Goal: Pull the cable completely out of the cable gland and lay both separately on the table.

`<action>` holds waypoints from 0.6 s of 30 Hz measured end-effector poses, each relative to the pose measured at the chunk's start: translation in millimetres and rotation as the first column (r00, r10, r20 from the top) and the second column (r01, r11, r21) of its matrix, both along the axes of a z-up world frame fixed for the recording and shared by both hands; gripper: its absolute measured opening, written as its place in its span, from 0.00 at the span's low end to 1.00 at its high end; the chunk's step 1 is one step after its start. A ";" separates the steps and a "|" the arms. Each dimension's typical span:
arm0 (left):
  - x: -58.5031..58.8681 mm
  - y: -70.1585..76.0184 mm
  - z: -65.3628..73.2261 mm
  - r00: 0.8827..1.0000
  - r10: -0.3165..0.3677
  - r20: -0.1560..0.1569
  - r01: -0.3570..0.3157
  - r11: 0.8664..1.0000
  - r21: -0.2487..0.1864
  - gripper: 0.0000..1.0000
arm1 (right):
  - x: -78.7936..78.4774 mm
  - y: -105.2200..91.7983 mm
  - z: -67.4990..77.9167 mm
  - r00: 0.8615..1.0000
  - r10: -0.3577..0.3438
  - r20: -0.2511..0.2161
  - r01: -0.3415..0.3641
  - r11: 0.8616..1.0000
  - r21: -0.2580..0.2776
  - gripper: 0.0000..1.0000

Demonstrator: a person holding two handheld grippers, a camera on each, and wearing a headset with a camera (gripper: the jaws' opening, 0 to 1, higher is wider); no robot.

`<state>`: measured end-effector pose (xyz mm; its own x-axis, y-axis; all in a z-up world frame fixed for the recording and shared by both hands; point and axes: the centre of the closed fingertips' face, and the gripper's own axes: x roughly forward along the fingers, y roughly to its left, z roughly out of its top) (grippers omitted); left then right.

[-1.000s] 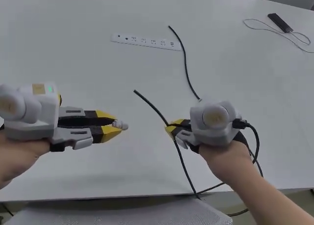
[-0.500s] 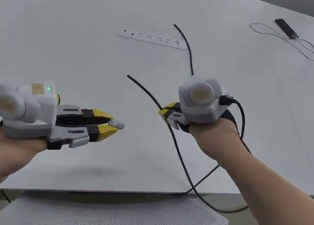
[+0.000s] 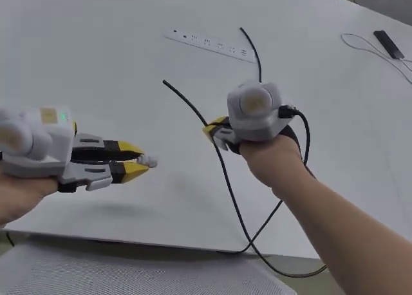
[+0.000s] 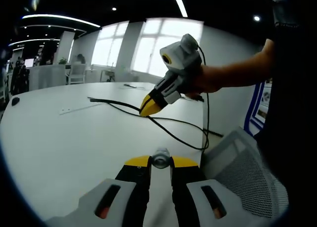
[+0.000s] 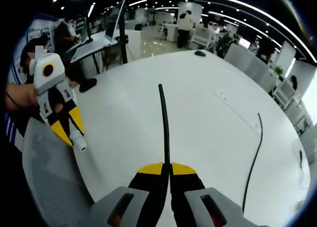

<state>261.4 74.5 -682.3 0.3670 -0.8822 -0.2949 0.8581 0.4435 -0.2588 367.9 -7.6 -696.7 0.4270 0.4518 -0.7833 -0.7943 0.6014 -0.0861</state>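
Two grippers over a white table (image 3: 96,50): left gripper (image 3: 138,165) clamped on the gland (image 3: 149,161), in the air; right gripper (image 3: 212,131) pinching the black cable (image 3: 187,103), its free end jutting forward, apart from the gland.

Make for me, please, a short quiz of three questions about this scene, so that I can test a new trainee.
1. True or false: the cable passes through the cable gland.
2. Choose one. What does the right tool hold? A: the cable gland. B: the cable. C: nothing.
3. Fill the gap: the left tool is shut on the ____.

Key
1. False: the two are apart, one in each tool.
2. B: the right gripper view shows the cable between its jaws.
3. Cable gland: the left gripper view shows it at the jaw tips.
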 end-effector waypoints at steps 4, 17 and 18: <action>-1.6 4.6 -8.9 1.000 0.002 -0.011 -0.002 1.000 0.007 0.15 | 7.7 8.0 -4.2 1.000 0.005 -0.011 -0.005 1.000 -0.001 0.00; -1.5 15.0 -36.6 0.999 0.011 -0.043 -0.010 1.000 0.019 0.15 | 22.5 55.8 -23.2 0.993 0.111 -0.029 -0.111 0.994 -0.006 0.00; -1.2 16.3 -38.6 0.999 0.012 -0.047 -0.011 1.000 0.021 0.15 | 24.1 59.3 -24.5 0.993 0.117 -0.031 -0.117 0.993 -0.006 0.00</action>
<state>260.1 90.8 -720.8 0.3622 -0.8715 -0.3307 0.8400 0.4589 -0.2894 392.0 51.8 -721.3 0.3475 0.4908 -0.7990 -0.8614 0.5037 -0.0652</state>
